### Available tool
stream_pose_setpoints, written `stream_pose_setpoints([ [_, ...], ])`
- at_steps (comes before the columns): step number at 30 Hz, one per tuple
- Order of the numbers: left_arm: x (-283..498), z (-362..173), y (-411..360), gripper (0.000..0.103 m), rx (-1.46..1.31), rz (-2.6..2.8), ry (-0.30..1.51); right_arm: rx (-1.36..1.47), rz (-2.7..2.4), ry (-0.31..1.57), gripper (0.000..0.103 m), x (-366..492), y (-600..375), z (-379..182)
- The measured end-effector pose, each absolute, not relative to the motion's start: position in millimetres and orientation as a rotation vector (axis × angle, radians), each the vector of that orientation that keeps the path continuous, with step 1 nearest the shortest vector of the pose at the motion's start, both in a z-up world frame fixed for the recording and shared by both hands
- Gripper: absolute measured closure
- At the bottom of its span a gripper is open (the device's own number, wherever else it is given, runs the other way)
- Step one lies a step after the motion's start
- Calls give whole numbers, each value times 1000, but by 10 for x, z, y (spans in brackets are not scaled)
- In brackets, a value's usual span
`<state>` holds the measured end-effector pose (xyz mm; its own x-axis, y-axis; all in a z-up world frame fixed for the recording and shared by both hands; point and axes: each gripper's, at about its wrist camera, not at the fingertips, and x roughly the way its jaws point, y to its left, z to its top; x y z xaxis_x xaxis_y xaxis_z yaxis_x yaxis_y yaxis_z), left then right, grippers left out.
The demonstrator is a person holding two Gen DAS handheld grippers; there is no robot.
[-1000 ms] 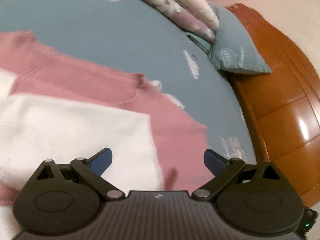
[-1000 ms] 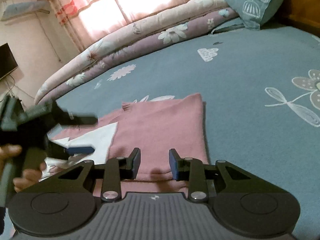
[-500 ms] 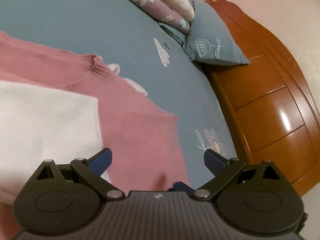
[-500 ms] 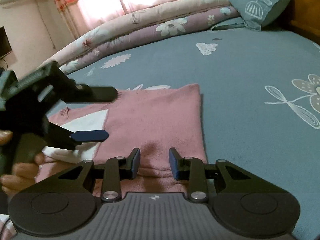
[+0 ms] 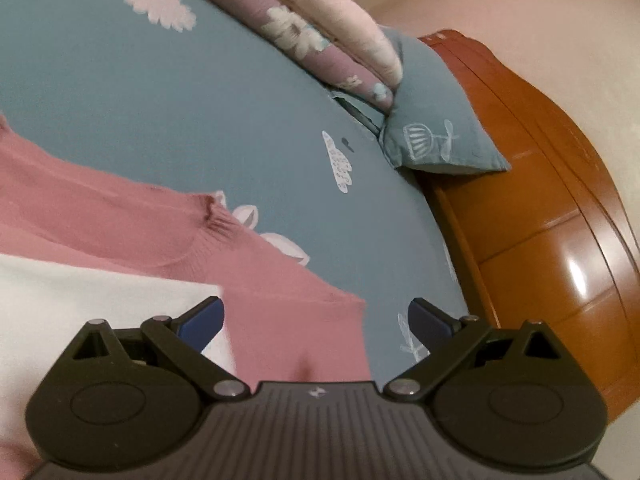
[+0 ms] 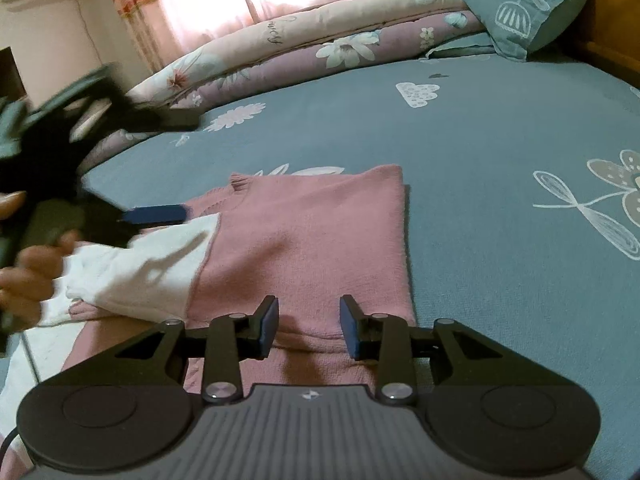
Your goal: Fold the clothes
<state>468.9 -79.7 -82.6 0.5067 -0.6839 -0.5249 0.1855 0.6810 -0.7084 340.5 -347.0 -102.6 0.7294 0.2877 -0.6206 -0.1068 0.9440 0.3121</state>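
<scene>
Lying on the bedsheet (image 6: 500,128): folded pink sweater (image 6: 312,240).

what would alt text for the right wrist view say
A pink knit sweater with a white panel lies partly folded on a blue-grey flower-print bedsheet. The black right gripper hovers over its near edge, jaws apart and empty, while the blurred left gripper is at the left, open.

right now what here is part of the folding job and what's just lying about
Part of the job:
- pink sweater
- its white panel
- left tool
- right tool

Just lying about:
- rolled quilt
- pillow
- wooden headboard
</scene>
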Motion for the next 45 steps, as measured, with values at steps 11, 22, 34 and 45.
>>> stream_pose_setpoints([
  [11, 4473, -1194, 154, 5, -685, -377, 885, 219, 219, 718, 60, 3385, -3403, -1024],
  [22, 4260, -1080, 92, 6, -630, -415, 873, 204, 225, 713, 56, 3393, -3386, -1035],
  [34, 4120, -992, 89, 7, -543, -382, 837, 212, 229, 713, 55, 3401, -3377, -1039],
  [45, 3904, -868, 204, 8, -565, -266, 869, 227, 242, 718, 49, 3403, -3385, -1026],
])
